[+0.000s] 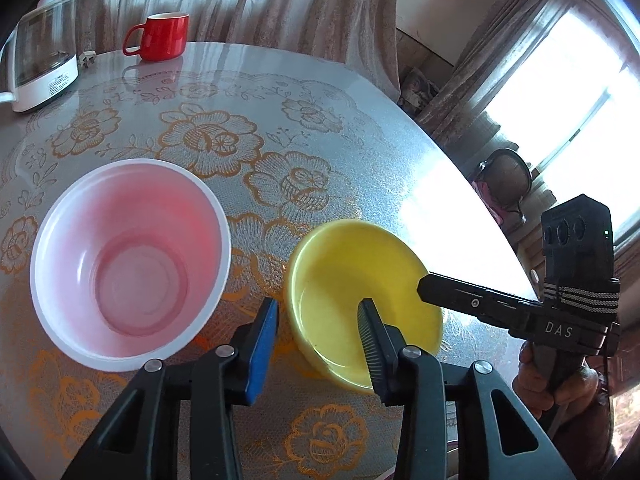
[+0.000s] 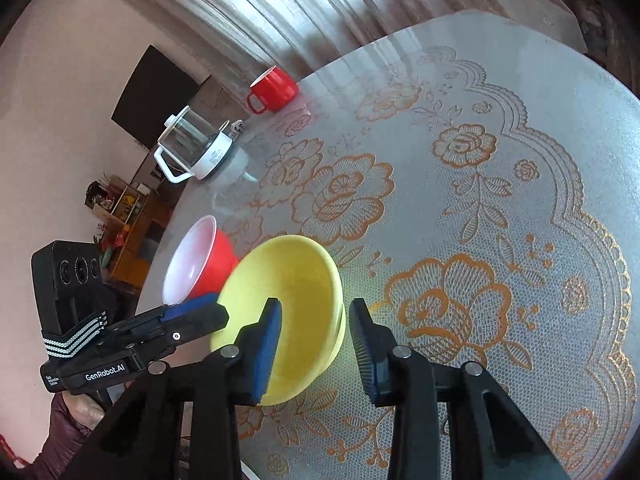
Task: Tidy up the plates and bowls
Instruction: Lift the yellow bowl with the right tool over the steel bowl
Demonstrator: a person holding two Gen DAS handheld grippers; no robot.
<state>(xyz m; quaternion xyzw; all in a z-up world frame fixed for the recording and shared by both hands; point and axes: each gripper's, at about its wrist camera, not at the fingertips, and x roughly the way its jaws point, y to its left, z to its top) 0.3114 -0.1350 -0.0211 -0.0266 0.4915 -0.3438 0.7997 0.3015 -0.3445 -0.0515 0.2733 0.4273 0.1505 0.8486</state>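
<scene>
Rim first: in the left wrist view my left tool (image 1: 318, 340) straddles the near wall of the shallow yellow ceramic bowl (image 1: 362, 300), blue pad outside, ribbed pad inside. The gap is narrow, yet I cannot tell whether the pads actually press the wall. I judge the straddle is there to lift the bowl by its edge. Just beside it on the left stands the deeper pink-and-white plastic bowl (image 1: 130, 262), apart from the yellow one, likely the stacking partner. My right tool (image 1: 480, 300) comes in over the yellow bowl's far rim. The lace-patterned round table (image 1: 224, 136) has open room behind; the red ceramic mug (image 1: 162, 36) and glass kettle with white base (image 1: 42, 52) sit well apart at the back.

In the right wrist view the right tool (image 2: 314, 344) brackets the yellow bowl's right wall, one pad inside, one outside with daylight showing, so nothing is gripped. The table edge runs close on the left, free surface lies to the right.
</scene>
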